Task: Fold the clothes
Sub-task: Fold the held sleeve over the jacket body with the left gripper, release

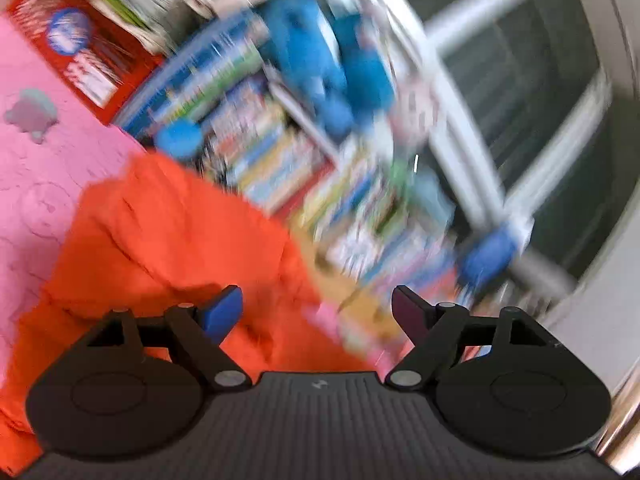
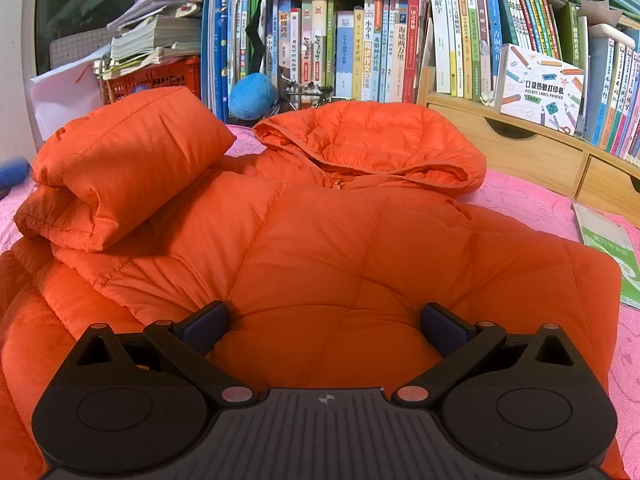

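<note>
Left wrist view is showing a blurred scene: the left gripper [image 1: 318, 308] is standing with its fingers spread apart, gripping nothing, above the orange puffer jacket [image 1: 160, 240], which is filling the lower left. Pink bedding [image 1: 36, 184] is lying open beyond the jacket's left edge, while a tilted row of books [image 1: 280, 152] and a blue plush toy [image 1: 316, 60] are crowding its upper right edge. No writing is coming through the blur.

Right wrist view is showing the right gripper [image 2: 324, 326] with fingers apart and empty, over the jacket's [image 2: 320, 248] lower back. The jacket is lying flat on the pink bedding [image 2: 520, 200], hood [image 2: 380, 144] toward the bookshelf [image 2: 360, 40], one sleeve [image 2: 128, 160] folded over the left shoulder. Bedding is showing free along the right edge, where a green booklet [image 2: 608, 248] is lying. A box [image 2: 540, 88] is reading "POCKET LABEL PRINTER".
</note>
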A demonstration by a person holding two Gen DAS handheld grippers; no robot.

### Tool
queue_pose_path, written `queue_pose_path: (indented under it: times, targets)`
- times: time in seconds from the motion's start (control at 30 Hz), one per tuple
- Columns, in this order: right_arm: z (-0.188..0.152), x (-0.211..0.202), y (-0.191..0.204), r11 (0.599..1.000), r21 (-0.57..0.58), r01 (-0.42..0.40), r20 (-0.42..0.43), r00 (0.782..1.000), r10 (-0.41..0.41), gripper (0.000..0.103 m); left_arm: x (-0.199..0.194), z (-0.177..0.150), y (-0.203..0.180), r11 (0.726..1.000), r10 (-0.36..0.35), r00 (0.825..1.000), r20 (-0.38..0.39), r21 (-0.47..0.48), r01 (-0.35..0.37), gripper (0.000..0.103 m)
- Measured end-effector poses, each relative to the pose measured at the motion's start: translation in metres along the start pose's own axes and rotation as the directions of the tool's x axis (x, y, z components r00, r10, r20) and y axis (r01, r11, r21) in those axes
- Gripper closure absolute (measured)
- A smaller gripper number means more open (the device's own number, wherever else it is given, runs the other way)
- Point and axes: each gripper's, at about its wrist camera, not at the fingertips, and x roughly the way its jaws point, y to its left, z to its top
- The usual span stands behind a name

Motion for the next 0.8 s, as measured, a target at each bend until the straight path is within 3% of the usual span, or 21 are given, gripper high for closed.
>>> queue_pose_path:
  times: [0.1, 0.17, 0.3, 0.5, 0.57, 0.7, 0.8]
  targets:
    - [0.0, 0.0, 0.0, 1.0, 0.0, -0.002, 0.0, 1.0, 0.002, 0.0, -0.014, 0.013, 0.016, 0.996, 0.068, 0.995, 0.078, -0.066, -0.063, 0.02]
    - [0.0, 0.0, 0.0, 1.0, -0.001, -0.002, -0.001, 1.0, 0.002, 0.0, -0.016, 0.016, 0.024, 0.989, 0.133, 0.987, 0.086, -0.082, -0.126, 0.02]
    - [0.0, 0.0, 0.0, 1.0, -0.001, -0.003, -0.003, 1.0, 0.003, 0.0, -0.007, 0.018, 0.036, 0.97, 0.226, 0.972, 0.066, -0.108, -0.218, 0.02]
    - [0.0, 0.001, -0.001, 1.0, -0.002, -0.003, -0.004, 1.0, 0.003, 0.0, 0.038, 0.033, 0.05, 0.943, 0.285, 0.958, 0.016, -0.183, -0.278, 0.02]
    - [0.0, 0.001, -0.001, 1.0, -0.002, -0.003, -0.004, 1.0, 0.003, 0.0, 0.054, 0.034, 0.039, 0.958, 0.259, 0.966, -0.003, -0.125, -0.257, 0.02]
    - [-0.002, -0.006, -0.008, 1.0, 0.026, -0.013, 0.009, 1.0, 0.013, 0.0, 0.086, 0.026, 0.002, 0.988, 0.15, 0.985, -0.088, 0.045, -0.147, 0.02]
    - [-0.007, -0.025, -0.024, 0.994, 0.108, -0.015, 0.066, 0.998, 0.008, 0.0, 0.1, 0.007, -0.028, 0.977, 0.096, 0.983, -0.159, 0.204, -0.063, 0.02]
